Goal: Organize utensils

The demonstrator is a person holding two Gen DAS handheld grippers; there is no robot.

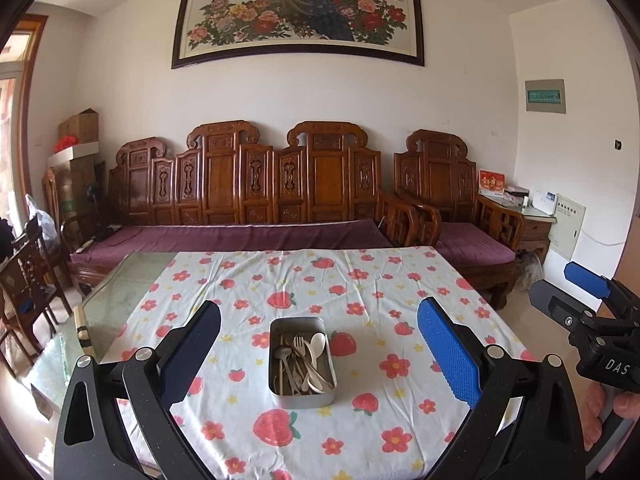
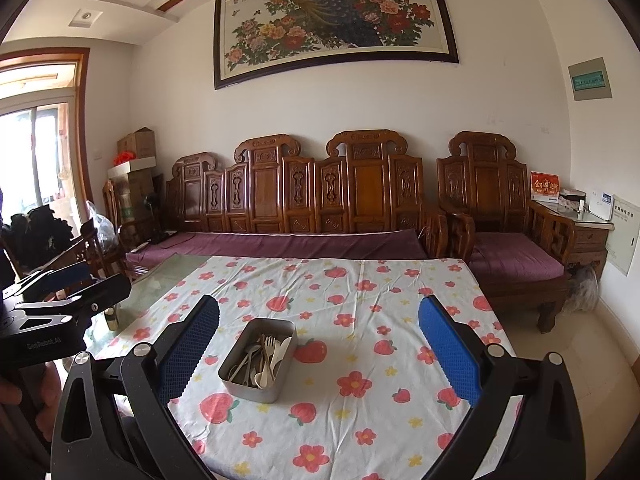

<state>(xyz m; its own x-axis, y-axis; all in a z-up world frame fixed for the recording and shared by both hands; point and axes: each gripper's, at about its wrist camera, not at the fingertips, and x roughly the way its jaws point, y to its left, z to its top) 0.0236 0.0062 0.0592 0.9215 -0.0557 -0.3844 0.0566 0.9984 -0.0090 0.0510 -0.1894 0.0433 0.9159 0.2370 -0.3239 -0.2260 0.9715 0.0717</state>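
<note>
Two grippers hover above the near edge of the desk (image 1: 120, 292), both empty. Left gripper (image 1: 319, 354): jaws spread wide, blue pads apart, nothing between them. Right gripper (image 2: 319, 350): jaws likewise wide apart, holding nothing. Metal tin (image 1: 302, 398) sits on the flowered tablecloth (image 1: 360, 280), roughly mid-desk, ahead of both grippers and touching neither. Utensils (image 1: 302, 360) lie jumbled together inside the tin: a fork (image 1: 298, 344), a pale spoon (image 1: 318, 342), darker metal spoons, thin stick-like pieces; exact count cannot be told. Bare glass of the desk shows at the left, beyond the cloth. Wooden sofa (image 1: 280, 184) with purple cushions stands on the far side.
</note>
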